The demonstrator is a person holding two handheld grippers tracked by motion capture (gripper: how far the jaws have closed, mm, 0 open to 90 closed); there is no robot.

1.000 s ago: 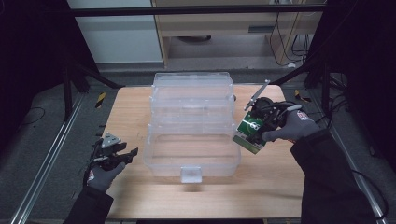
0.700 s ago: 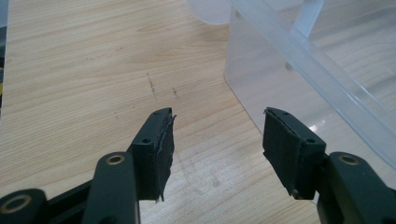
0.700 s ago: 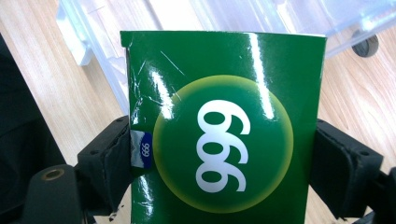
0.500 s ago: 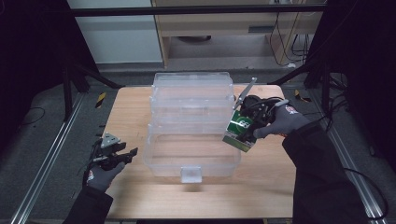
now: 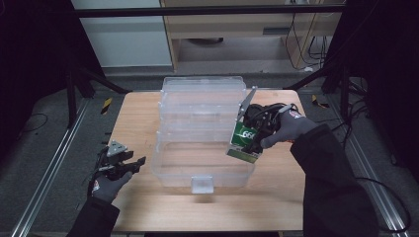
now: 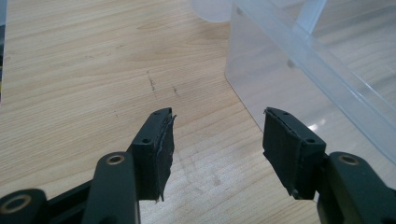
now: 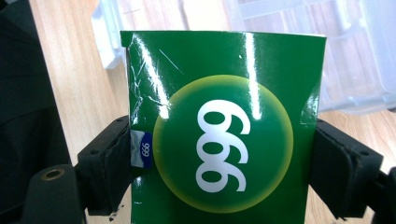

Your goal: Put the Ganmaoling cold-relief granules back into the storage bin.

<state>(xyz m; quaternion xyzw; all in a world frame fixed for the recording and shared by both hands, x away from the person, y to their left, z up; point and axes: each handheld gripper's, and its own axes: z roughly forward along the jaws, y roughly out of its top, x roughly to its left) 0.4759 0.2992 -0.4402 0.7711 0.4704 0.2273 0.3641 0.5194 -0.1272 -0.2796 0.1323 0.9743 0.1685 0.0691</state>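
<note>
- Jaws of the right gripper (image 5: 245,148) were clamped on the sides of a green box (image 7: 224,126), so it could be carried flat-faced over the clear bin (image 5: 163,165).
- Box was hung right above the bin's right rim, probably to be dropped inside.
- Left gripper (image 6: 217,149) was parked wide open and empty on the desk (image 5: 138,118), just beside the bin, kept out of the way.

Right gripper view: green box (image 7: 224,126) cut off by the bottom edge; it hides most of the clear bin (image 7: 327,51) behind. High view: small print on the box illegible; right gripper (image 5: 249,143) largely covered by the gloved hand (image 5: 284,129).
</note>
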